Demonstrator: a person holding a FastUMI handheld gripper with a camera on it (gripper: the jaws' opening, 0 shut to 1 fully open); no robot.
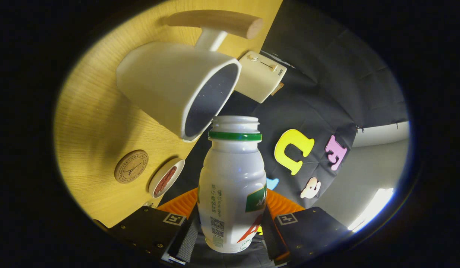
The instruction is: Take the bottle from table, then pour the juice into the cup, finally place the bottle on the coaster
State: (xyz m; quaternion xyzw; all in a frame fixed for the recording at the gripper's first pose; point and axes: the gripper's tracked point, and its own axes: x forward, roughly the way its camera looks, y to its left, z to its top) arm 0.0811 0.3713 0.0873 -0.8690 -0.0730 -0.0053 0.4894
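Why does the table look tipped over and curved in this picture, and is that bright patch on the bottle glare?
In the gripper view the fisheye lens bows the wooden table, and the gripper, shut on the white plastic bottle with a green neck ring, is rolled sideways, so the white cup with a wooden handle seems tilted. The bottle's shoulder carries soft glare; the round cork coaster stays sharp.

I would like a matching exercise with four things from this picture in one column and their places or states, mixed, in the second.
Things:
1. bottle
2. cup
3. coaster
4. toaster

Places or states:
a. round cork disc lying bare on the table
b. held between the gripper fingers, cap off
c. cream box beyond the cup
d. just ahead of the bottle's mouth, wooden handle

Pairs: 1-b, 2-d, 3-a, 4-c
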